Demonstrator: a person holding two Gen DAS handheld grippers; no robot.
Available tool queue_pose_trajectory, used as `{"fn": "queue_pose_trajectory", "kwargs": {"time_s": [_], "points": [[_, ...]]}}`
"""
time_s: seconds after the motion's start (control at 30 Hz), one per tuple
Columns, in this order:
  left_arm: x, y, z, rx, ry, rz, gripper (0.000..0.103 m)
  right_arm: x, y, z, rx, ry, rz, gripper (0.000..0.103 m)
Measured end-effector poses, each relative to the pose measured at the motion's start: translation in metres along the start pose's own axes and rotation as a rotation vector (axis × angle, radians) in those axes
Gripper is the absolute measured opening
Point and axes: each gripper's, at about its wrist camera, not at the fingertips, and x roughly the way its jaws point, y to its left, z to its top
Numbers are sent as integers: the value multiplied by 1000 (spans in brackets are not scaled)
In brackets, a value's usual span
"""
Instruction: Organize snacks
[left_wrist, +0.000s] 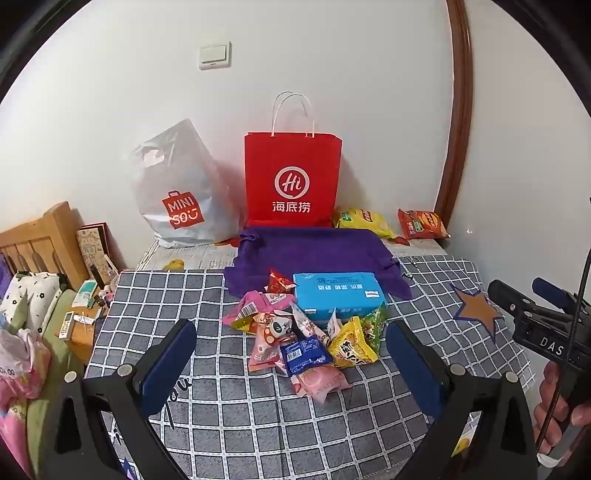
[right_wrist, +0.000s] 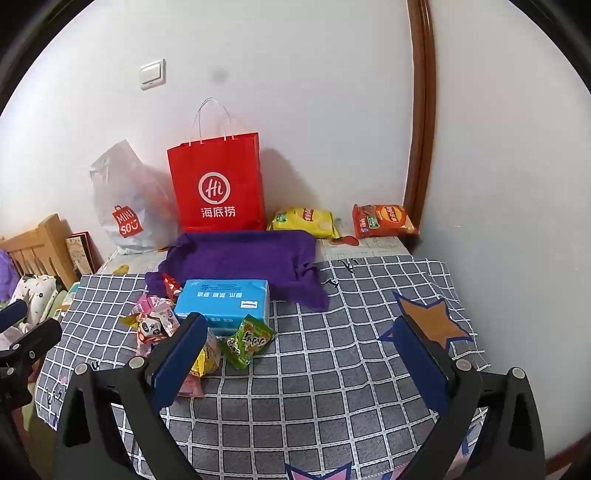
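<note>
The left tool (left_wrist: 291, 363) is hovering wide apart, holding nothing, over the snack pile (left_wrist: 303, 339) on the checked counter (left_wrist: 424, 332). A blue box (left_wrist: 338, 297) is touching the pile at its 12 o'clock; the red bag (left_wrist: 291, 181) is standing farther back.

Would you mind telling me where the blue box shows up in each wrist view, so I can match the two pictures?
Left wrist: the blue box lies centre, just right of the middle, behind the snack pile, in front of the purple towel.
Right wrist: the blue box lies left of centre, just beyond the left finger.
Shared landmark: the red bag stands at the wall behind it.
</note>
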Motion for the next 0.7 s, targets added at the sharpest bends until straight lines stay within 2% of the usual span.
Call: {"fn": "queue_pose_trajectory", "kwargs": {"time_s": [0.7], "points": [[1,4,-9,-13,-2,-3,103,-2,-1,-1,12,1,15,100]]}}
